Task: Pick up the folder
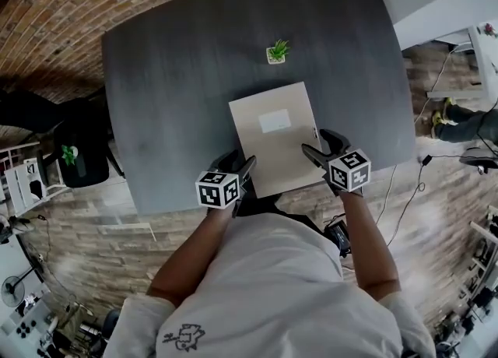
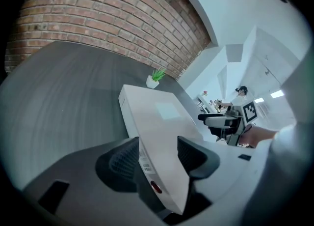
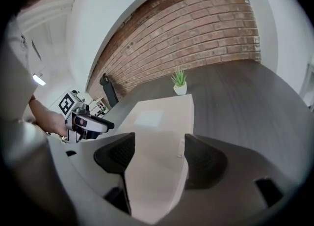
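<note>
1. Left gripper (image 1: 242, 164): at the folder's 7 o'clock corner; jaws wide apart, astride the near left edge; in the left gripper view one pad sits beside the spine and the other over the top face; we see no pad pressing yet.
2. Folder (image 1: 274, 135): beige, closed, flat on the dark table (image 1: 171, 76) at the table's 6 o'clock edge, its near end slightly overhanging; pale label on top; contents not visible, cover shut.
3. Pot (image 1: 275, 56): small, white, at the folder's 12 o'clock, well clear of it; it holds a green plant (image 1: 279, 47).
4. Right gripper (image 1: 321, 145): at the folder's 4 o'clock edge; jaws wide, the right edge between them in the right gripper view; not clamped.
5. Step in hand, as we judge it: final approach, both grippers placed for a two-sided grasp; lift not yet begun.
6. Next move calls for: closing both pairs of jaws on the edges together, then raising level; uneven closing could tilt or skid the folder off the table edge.
</note>
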Available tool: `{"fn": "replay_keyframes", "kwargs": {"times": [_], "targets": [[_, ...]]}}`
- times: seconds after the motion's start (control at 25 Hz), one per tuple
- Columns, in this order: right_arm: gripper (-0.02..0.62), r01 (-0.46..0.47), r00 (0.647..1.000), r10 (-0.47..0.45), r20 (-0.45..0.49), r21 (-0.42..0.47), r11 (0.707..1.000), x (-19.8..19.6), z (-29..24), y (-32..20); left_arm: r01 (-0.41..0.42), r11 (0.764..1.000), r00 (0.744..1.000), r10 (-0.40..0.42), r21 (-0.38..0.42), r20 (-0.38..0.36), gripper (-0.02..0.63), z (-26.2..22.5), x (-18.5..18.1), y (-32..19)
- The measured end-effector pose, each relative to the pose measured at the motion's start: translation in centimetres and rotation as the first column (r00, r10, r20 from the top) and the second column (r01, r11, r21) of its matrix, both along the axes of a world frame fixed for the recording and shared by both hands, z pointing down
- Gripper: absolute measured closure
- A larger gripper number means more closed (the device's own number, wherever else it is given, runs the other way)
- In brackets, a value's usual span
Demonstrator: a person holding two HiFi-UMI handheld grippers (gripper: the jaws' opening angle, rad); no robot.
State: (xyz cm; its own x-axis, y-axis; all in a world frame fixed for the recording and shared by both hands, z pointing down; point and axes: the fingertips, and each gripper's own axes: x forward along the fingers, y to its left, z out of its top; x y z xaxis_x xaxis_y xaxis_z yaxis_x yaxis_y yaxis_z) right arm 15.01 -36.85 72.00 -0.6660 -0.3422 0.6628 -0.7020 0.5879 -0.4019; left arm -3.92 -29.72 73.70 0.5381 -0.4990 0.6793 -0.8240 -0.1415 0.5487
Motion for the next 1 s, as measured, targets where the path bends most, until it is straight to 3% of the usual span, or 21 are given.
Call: {"fn": "replay_keyframes", "kwargs": {"times": [0.36, 0.72, 1.0], "targets": [[0.270, -0.025, 0.999, 0.020, -0.039, -0.118, 0.993, 0.4, 3.8, -1.4, 0.028, 0.992, 0.997, -0.037, -0.124, -0.068, 0.342, 3.2, 0.3, 0.0], [0.275, -0.022, 1.000, 0.017, -0.025, -0.218, 0.976, 0.0, 5.6, -1.3, 0.001, 0.988, 0.996, -0.015, -0.158, -0.086, 0.330, 4.3, 1.0, -0.6], [0.288, -0.020, 1.000, 0.016, -0.019, -0.241, 0.970, -0.2, 5.9, -1.3, -0.027, 0.987, 0.997, 0.014, -0.158, -0.082, 0.319, 4.8, 1.2, -0.8]]}}
